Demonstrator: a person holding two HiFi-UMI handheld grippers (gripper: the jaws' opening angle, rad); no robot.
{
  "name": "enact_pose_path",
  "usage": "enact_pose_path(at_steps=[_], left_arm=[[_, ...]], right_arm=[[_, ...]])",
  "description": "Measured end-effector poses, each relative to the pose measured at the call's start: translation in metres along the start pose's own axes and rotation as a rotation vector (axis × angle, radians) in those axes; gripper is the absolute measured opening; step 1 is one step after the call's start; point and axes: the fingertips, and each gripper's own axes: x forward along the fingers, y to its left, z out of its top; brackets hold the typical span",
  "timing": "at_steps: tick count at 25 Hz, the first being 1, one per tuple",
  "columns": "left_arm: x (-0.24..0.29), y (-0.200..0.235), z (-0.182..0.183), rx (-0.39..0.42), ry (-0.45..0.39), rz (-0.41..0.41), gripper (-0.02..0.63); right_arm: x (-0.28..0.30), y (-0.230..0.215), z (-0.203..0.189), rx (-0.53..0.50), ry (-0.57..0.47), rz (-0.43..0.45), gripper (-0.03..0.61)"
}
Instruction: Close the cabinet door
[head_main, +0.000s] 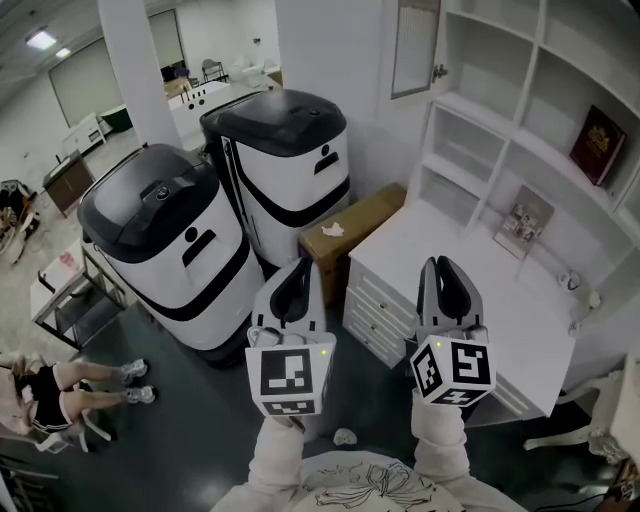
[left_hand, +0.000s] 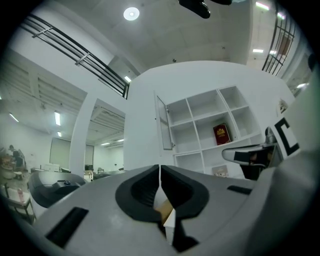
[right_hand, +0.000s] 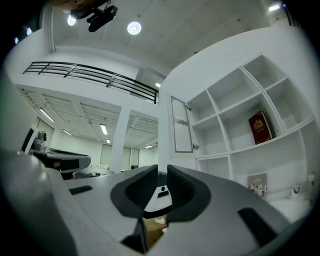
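Observation:
The cabinet door (head_main: 415, 45) is a narrow glazed white panel with a small knob (head_main: 438, 72). It stands swung open at the left end of the white shelf unit (head_main: 500, 120). The left gripper view shows the door (left_hand: 162, 122) ahead and above, as does the right gripper view (right_hand: 181, 125). Both grippers are held low in front of the person, well short of the door and touching nothing. My left gripper (head_main: 300, 272) has its jaws pressed together and empty (left_hand: 160, 167). My right gripper (head_main: 447, 265) shows a narrow gap between its tips and holds nothing (right_hand: 162, 167).
A white desk with drawers (head_main: 470, 270) stands under the shelves, right beneath my right gripper. A red book (head_main: 598, 145) leans in one shelf cell. Two large black-and-white machines (head_main: 165, 240) (head_main: 285, 160) and a cardboard box (head_main: 345, 235) stand to the left. A person sits at the far left (head_main: 60, 390).

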Motion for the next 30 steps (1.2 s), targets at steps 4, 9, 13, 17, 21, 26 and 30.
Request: enact_pose_path(at_steps=[4, 9, 13, 17, 21, 26, 30], left_arm=[[0.029, -0.001, -0.006, -0.003, 0.011, 0.013, 0.011], [0.057, 0.007, -0.013, -0.003, 0.019, 0.031, 0.011], [0.079, 0.014, -0.019, -0.009, 0.029, 0.036, 0.011], [0.107, 0.026, -0.020, -0.006, 0.027, 0.028, 0.011], [0.140, 0.043, -0.024, -0.004, 0.023, 0.007, 0.011], [0.188, 0.068, -0.025, -0.002, 0.018, -0.020, 0.011], [0.226, 0.083, -0.021, 0.006, 0.010, -0.052, 0.011]], right_arm=[[0.028, -0.014, -0.005, 0.009, 0.004, 0.013, 0.043], [0.060, -0.021, -0.013, 0.010, 0.005, 0.031, 0.043], [0.084, -0.023, -0.019, 0.016, 0.017, 0.040, 0.043], [0.113, -0.026, -0.021, 0.012, 0.015, 0.034, 0.043], [0.149, -0.029, -0.021, 0.004, 0.006, 0.002, 0.043], [0.200, -0.029, -0.017, -0.007, -0.005, -0.021, 0.043], [0.241, -0.030, -0.011, -0.015, -0.007, -0.035, 0.049]])
